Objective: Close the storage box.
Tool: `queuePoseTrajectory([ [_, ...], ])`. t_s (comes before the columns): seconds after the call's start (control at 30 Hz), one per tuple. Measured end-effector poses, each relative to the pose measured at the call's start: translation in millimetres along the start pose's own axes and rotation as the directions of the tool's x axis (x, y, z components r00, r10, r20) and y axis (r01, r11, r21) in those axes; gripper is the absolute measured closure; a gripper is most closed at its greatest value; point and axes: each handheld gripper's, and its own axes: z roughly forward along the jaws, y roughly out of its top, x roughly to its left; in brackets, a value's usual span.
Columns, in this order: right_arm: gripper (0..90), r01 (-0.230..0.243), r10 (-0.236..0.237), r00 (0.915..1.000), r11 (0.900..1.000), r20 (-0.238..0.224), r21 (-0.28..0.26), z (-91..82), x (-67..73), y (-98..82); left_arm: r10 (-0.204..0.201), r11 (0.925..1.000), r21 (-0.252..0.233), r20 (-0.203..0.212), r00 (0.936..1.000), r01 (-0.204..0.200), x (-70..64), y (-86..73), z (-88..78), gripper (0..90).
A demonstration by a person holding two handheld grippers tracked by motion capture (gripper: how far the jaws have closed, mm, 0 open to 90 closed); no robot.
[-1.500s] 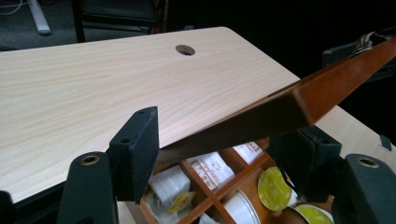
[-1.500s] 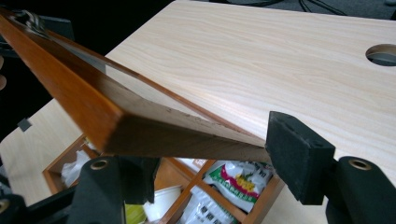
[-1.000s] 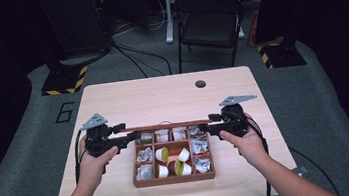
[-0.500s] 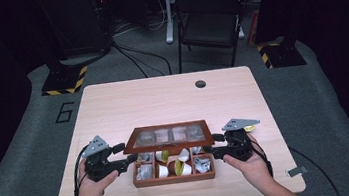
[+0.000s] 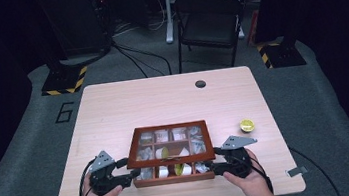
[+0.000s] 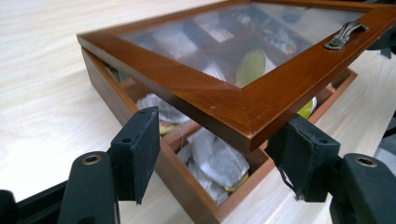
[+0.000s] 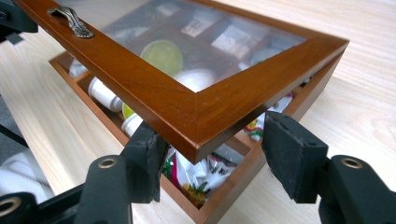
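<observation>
A brown wooden box [image 5: 172, 180] with compartments of tea bags and small packets sits near the table's front edge. Its glass-paned lid [image 5: 170, 162] hangs part-way down over the box, hinged at the back. My left gripper [image 5: 132, 173] grips the lid's front left corner [image 6: 243, 116]; its jaws have just been closing on that corner. My right gripper [image 5: 210, 165] holds the front right corner [image 7: 196, 116], its jaws having narrowed slightly around it. In the gripper views the left gripper [image 6: 219, 158] and the right gripper [image 7: 217, 158] each straddle a corner. A metal handle [image 6: 343, 35] sits on the lid's front rail.
Half a lime [image 5: 247, 125] lies on the table to the right of the box. A round cable hole [image 5: 200, 83] sits near the far edge. A black chair [image 5: 208, 18] stands beyond the table. Bare light wood [image 5: 113, 110] stretches behind the box.
Both hands have come down and toward the table's front edge, and the lid has swung down with them, from raised high to hanging low over the box.
</observation>
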Motion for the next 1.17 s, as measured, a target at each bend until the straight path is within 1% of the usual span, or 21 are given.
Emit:
queuePoseTrajectory([
  [0.07, 40.4, 0.001, -0.001, 1.0000, 1.000, 0.002, 0.001, 1.9, 0.5, -5.2, 0.000, 0.9999, 0.012, -0.002, 1.0000, 0.000, -0.6, -4.2, 0.9, 34.4],
  [0.1, 40.4, -0.003, 0.003, 1.0000, 1.000, 0.000, 0.002, 2.9, 1.0, -7.9, 0.010, 0.9997, 0.020, 0.001, 0.9999, -0.010, -0.7, -6.5, 1.5, 34.5],
  [0.17, 40.3, 0.004, -0.004, 1.0000, 1.000, 0.004, 0.014, 3.9, 1.7, -12.1, 0.010, 0.9995, 0.030, -0.004, 0.9999, -0.010, -2.0, -9.8, 2.7, 34.5],
  [0.2, 40.3, 0.002, -0.002, 1.0000, 1.000, -0.001, 0.017, 4.4, 2.3, -13.9, 0.017, 0.9991, 0.039, -0.003, 0.9999, -0.017, -2.2, -11.1, 2.9, 34.6],
  [0.23, 40.2, 0.012, -0.012, 0.9999, 1.000, 0.000, 0.023, 4.7, 2.3, -15.4, 0.018, 0.9988, 0.044, -0.005, 0.9998, -0.018, -2.5, -12.3, 3.4, 34.8],
  [0.27, 40.3, 0.002, -0.002, 1.0000, 1.000, -0.002, 0.028, 5.0, 3.4, -16.6, 0.031, 0.9981, 0.053, -0.008, 0.9995, -0.031, -2.6, -13.4, 4.0, 34.8],
  [0.33, 40.3, 0.012, -0.012, 0.9999, 0.999, -0.001, 0.038, 6.7, 3.5, -19.1, 0.030, 0.9976, 0.062, 0.000, 0.9995, -0.030, -3.8, -14.8, 5.1, 34.9],
  [0.4, 40.3, 0.004, -0.004, 1.0000, 0.998, -0.003, 0.055, 7.7, 3.4, -20.8, 0.035, 0.9969, 0.070, 0.003, 0.9994, -0.036, -5.1, -16.5, 6.5, 35.1],
  [0.43, 40.2, 0.006, -0.006, 1.0000, 0.998, -0.006, 0.058, 8.4, 2.9, -22.1, 0.044, 0.9956, 0.083, 0.008, 0.9990, -0.044, -4.5, -16.6, 6.3, 35.2],
  [0.53, 40.1, 0.001, 0.000, 1.0000, 0.998, -0.008, 0.071, 8.5, 3.3, -24.1, 0.043, 0.9945, 0.095, 0.010, 0.9990, -0.043, -4.4, -19.0, 9.3, 35.2],
  [0.63, 39.9, -0.003, 0.004, 1.0000, 0.996, -0.009, 0.087, 9.7, 3.2, -26.4, 0.053, 0.9913, 0.120, 0.014, 0.9985, -0.055, -3.7, -20.5, 10.6, 35.2],
  [0.7, 39.8, -0.006, 0.007, 0.9999, 0.995, -0.012, 0.096, 10.6, 2.8, -27.5, 0.050, 0.9912, 0.121, 0.015, 0.9986, -0.052, -4.0, -21.4, 11.4, 35.2],
  [0.73, 39.7, -0.002, 0.003, 0.9999, 0.995, -0.012, 0.099, 10.9, 2.3, -27.8, 0.053, 0.9899, 0.130, 0.020, 0.9984, -0.055, -3.9, -21.3, 11.2, 35.2],
  [0.8, 39.6, 0.000, 0.002, 0.9999, 0.994, -0.015, 0.106, 11.6, 1.8, -28.5, 0.041, 0.9898, 0.135, 0.022, 0.9989, -0.044, -4.9, -22.6, 11.6, 35.2],
  [0.83, 39.6, 0.000, 0.002, 0.9999, 0.994, -0.015, 0.108, 11.9, 1.6, -29.1, 0.050, 0.9895, 0.135, 0.018, 0.9986, -0.052, -4.8, -23.5, 12.2, 35.2],
  [0.87, 39.4, -0.005, 0.007, 0.9998, 0.993, -0.016, 0.115, 12.1, 1.5, -29.9, 0.040, 0.9887, 0.144, 0.028, 0.9988, -0.043, -4.8, -24.1, 11.8, 35.2],
  [0.9, 39.0, -0.008, 0.009, 0.9999, 0.991, -0.012, 0.130, 12.0, 1.8, -30.6, 0.028, 0.9905, 0.134, 0.027, 0.9993, -0.031, -5.2, -25.1, 11.7, 35.5],
  [0.93, 38.0, 0.005, -0.003, 0.9999, 0.990, -0.011, 0.139, 12.4, 1.2, -31.9, 0.031, 0.9899, 0.138, 0.026, 0.9992, -0.034, -4.8, -25.4, 10.6, 35.4],
  [0.97, 38.1, 0.001, 0.001, 0.9999, 0.988, -0.011, 0.155, 11.9, 1.8, -34.0, 0.026, 0.9898, 0.139, 0.026, 0.9993, -0.029, -5.1, -25.9, 10.2, 35.5],
  [1.07, 36.7, -0.013, 0.015, 0.9997, 0.990, -0.017, 0.143, 8.3, 1.5, -35.2, 0.016, 0.9897, 0.142, 0.024, 0.9996, -0.019, -5.1, -27.3, 9.0, 35.5],
  [1.17, 34.9, -0.021, 0.022, 0.9997, 0.990, -0.010, 0.136, 4.8, 0.0, -36.2, 0.020, 0.9899, 0.140, 0.019, 0.9996, -0.022, -5.3, -27.4, 8.1, 34.9],
])
